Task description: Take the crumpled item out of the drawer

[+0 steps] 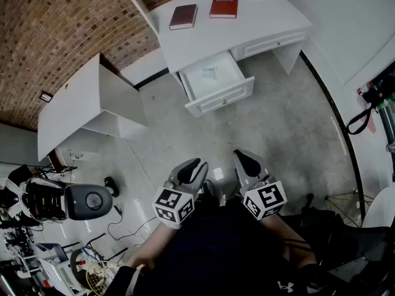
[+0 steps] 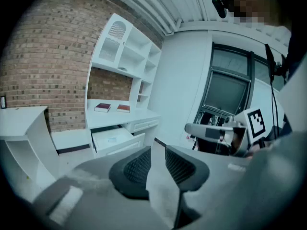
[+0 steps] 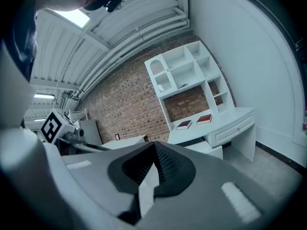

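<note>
Both tongs are empty: the left tongs (image 1: pixel 196 163) have their jaws apart with nothing between them, and the right tongs (image 1: pixel 242 155) have their tips together. They hang side by side over the floor (image 1: pixel 271 125), well apart from the drawer (image 1: pixel 222 97). The crumpled item (image 1: pixel 210 74), pale and small, lies near the middle of the open drawer's white bottom. That drawer is pulled out from under a white bench (image 1: pixel 203 45), and a second drawer (image 1: pixel 274 43) beside it is pushed in. On the bench top lie a dark red book (image 1: pixel 183 16) and a brighter red book (image 1: pixel 223 7), near each other but not touching. White shelves (image 2: pixel 125 47) rise above the bench against a brick wall (image 1: pixel 55 29). A low white cabinet (image 1: pixel 74 103) stands near the bench on the pale grey floor.
</note>
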`<move>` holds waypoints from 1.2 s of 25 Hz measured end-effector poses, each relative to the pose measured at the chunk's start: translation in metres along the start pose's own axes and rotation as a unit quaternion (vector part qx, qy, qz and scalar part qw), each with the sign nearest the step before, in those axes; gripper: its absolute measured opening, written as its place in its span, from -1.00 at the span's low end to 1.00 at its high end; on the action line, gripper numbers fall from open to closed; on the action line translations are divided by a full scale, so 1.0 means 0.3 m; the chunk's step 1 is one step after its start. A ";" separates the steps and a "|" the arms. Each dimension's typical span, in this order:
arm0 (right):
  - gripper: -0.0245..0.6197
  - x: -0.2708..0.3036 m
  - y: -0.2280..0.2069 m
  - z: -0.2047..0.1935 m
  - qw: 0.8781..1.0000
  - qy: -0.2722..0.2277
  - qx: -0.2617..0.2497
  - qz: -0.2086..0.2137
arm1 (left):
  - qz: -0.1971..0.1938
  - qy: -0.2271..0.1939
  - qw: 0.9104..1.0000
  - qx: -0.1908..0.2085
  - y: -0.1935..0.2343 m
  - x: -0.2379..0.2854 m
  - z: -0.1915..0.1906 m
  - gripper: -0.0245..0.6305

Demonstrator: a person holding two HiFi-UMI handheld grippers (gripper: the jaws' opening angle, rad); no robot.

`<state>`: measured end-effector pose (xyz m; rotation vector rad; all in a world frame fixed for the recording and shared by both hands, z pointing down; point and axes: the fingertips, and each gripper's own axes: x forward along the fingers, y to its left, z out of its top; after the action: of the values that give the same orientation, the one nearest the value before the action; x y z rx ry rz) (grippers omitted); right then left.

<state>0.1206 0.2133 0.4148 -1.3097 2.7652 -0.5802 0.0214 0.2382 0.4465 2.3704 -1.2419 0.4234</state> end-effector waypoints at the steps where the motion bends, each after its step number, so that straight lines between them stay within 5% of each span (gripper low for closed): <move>1: -0.92 -0.013 0.008 -0.001 1.000 0.001 0.000 -0.001 | -0.001 -0.012 1.000 0.002 -0.010 -0.016 0.032 -0.61; 5: -0.92 -0.055 0.048 -0.018 1.000 0.005 0.002 -0.004 | -0.006 -0.048 0.999 0.005 -0.047 -0.072 0.111 -0.61; 19: -0.92 0.018 0.314 -0.042 0.998 0.030 -0.062 0.009 | 0.030 -0.102 0.994 -0.025 0.122 -0.310 0.025 -0.61; 30: -0.92 0.083 0.394 -0.025 0.997 0.020 -0.071 -0.010 | 0.010 -0.109 0.994 -0.023 0.213 -0.364 0.048 -0.61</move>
<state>0.0155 0.2652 0.3845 -1.3667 2.8779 -0.4220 -0.0910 0.2751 0.3991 2.4170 -1.3545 0.1421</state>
